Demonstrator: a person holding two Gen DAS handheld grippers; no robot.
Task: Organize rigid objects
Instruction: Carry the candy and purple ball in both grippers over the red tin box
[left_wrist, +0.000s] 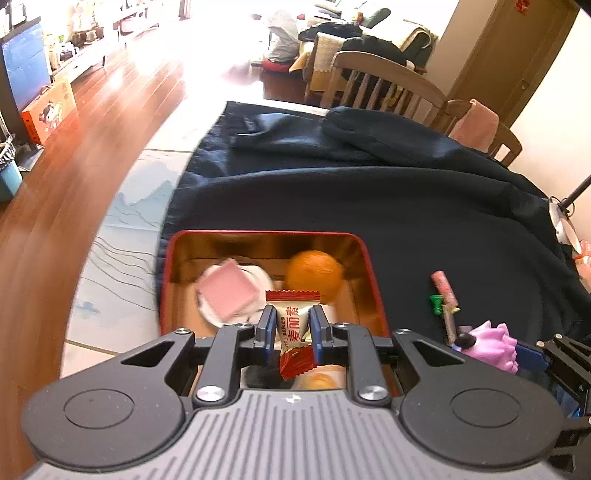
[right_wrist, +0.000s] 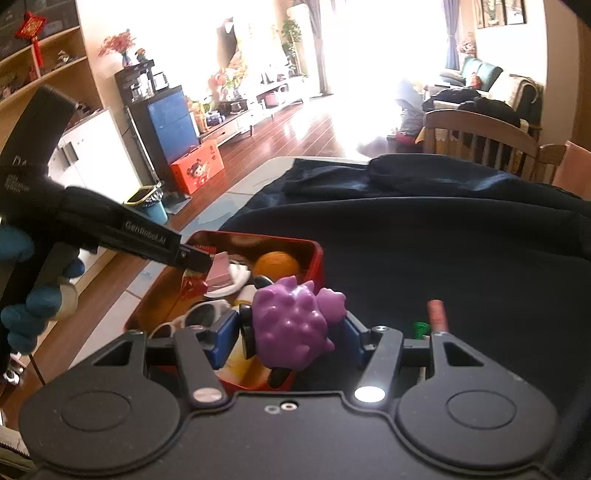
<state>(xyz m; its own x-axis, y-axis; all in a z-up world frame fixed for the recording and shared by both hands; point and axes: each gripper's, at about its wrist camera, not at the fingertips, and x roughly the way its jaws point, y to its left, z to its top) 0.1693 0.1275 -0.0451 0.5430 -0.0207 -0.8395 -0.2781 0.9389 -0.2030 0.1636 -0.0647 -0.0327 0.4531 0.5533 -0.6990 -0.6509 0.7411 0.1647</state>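
Inside red tin (left_wrist: 373, 266): orange (left_wrist: 314, 275), pink block (left_wrist: 229, 291); left tongs (left_wrist: 293, 328) pinching candy (left_wrist: 293, 332), right tongs (right_wrist: 288, 332) clamping purple toy (right_wrist: 291, 321).

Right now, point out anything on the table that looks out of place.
A pink stick, a green piece and a thin brownish stick lie loose on the dark cloth, right of the red tin, while the other small items sit inside it.

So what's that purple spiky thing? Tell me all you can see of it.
The purple toy looks like smooth, glossy moulded plastic, a rounded body covered in blunt knobs, with a smaller knobbly lump at its upper right. The right gripper clamps it between blue pads, holding it up over the near corner of the red tin. What creature it depicts is unclear.
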